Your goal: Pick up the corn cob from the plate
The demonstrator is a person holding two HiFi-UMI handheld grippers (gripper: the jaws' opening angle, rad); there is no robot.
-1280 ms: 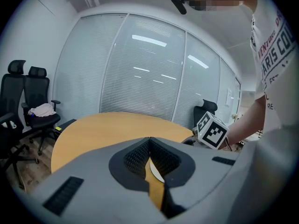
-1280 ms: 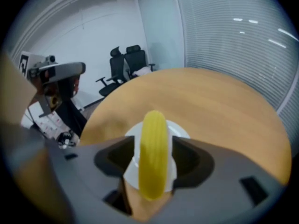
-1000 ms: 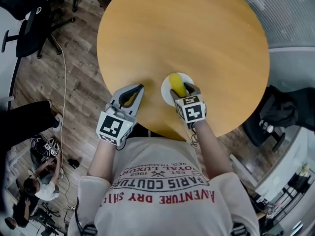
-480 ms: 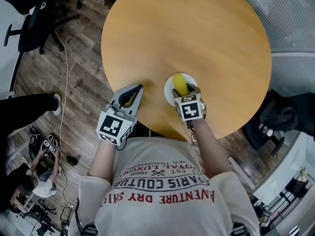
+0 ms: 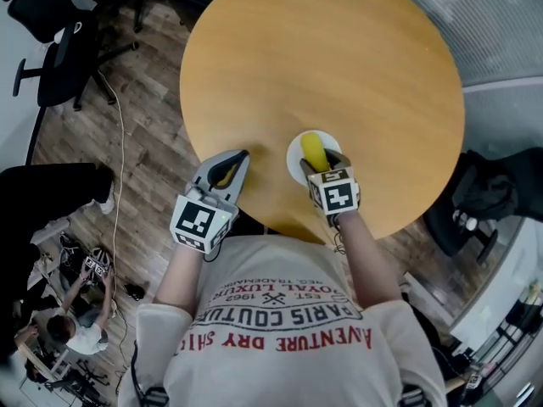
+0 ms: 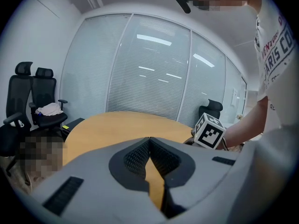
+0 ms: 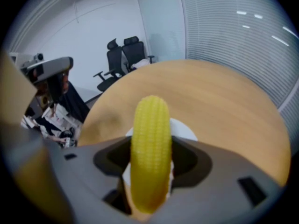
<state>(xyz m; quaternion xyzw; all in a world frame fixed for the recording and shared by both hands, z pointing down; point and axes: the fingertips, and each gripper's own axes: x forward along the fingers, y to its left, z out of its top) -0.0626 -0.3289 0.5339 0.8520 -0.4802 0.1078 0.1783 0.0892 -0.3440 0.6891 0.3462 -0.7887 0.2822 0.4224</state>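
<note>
Right gripper (image 5: 316, 159) (image 7: 149, 160) is clamping the corn cob (image 5: 314, 149) (image 7: 150, 141): in the right gripper view both jaws are pressing on the cob's sides, with the cob running lengthwise between them and its rounded tip pointing toward 12 o'clock. White plate (image 5: 294, 156) (image 7: 185, 127) is showing directly under and behind the cob; whether the cob is touching the plate or raised off it cannot be told. Plate is sitting on the round wooden worktop (image 5: 322, 66) (image 7: 224, 97), near its rim at about 6 o'clock in the head view.

Left gripper (image 5: 227, 164) (image 6: 149, 143) is hovering over the worktop rim at about 7 o'clock, well apart from the plate. Its jaws are meeting at the tips and gripping nothing; only bare worktop is showing through the gap below the tips.

Marker cube (image 5: 338, 193) (image 6: 209, 130) of the right gripper is facing up toward the head camera. Black office chairs (image 6: 32, 101) (image 7: 126, 52) are standing beyond the worktop, beside the window blinds (image 6: 149, 73).
</note>
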